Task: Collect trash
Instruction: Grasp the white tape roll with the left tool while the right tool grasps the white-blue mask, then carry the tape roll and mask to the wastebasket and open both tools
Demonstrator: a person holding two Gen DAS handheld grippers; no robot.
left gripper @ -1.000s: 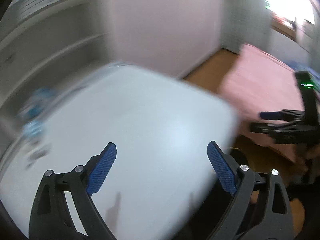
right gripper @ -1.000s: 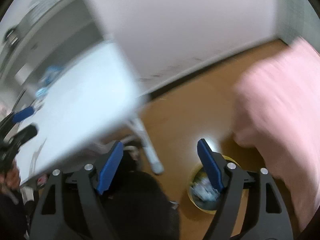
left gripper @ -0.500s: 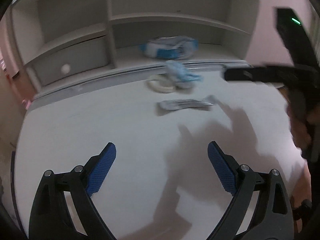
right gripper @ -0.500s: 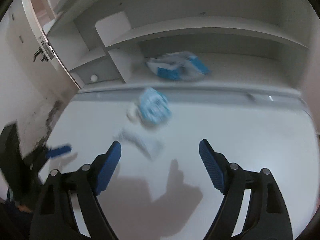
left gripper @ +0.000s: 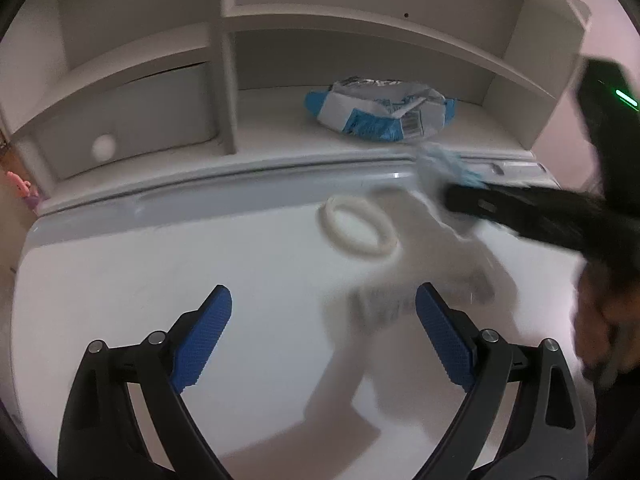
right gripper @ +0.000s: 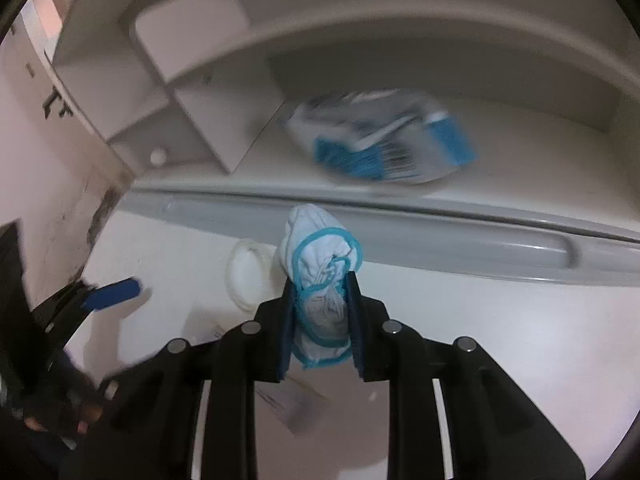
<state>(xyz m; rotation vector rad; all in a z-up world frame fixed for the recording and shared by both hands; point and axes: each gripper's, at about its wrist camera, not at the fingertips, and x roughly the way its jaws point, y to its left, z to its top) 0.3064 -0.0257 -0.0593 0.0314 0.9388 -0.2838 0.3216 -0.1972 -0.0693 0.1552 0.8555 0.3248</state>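
Note:
My right gripper (right gripper: 320,284) is shut on a crumpled white wad with blue trim (right gripper: 320,256), held just above the white desk near its back edge; the wad also shows in the left wrist view (left gripper: 444,168) at my right gripper's tip. My left gripper (left gripper: 324,312) is open and empty over the desk. A white tape ring (left gripper: 356,228) lies ahead of it, also in the right wrist view (right gripper: 248,276). A flat silvery wrapper (left gripper: 420,292) lies by my left gripper's right finger. A blue and white bag (left gripper: 380,114) lies on the shelf behind, also in the right wrist view (right gripper: 384,140).
A white hutch with shelves and a small drawer (left gripper: 128,120) stands at the back of the desk (left gripper: 120,280). A grey raised ledge (right gripper: 480,236) runs along the desk's back edge. A pink wall is at the right.
Both grippers swung from the floor and bed toward the desk and moved closer to the hutch. My right gripper, open before, has shut on the blue-trimmed wad.

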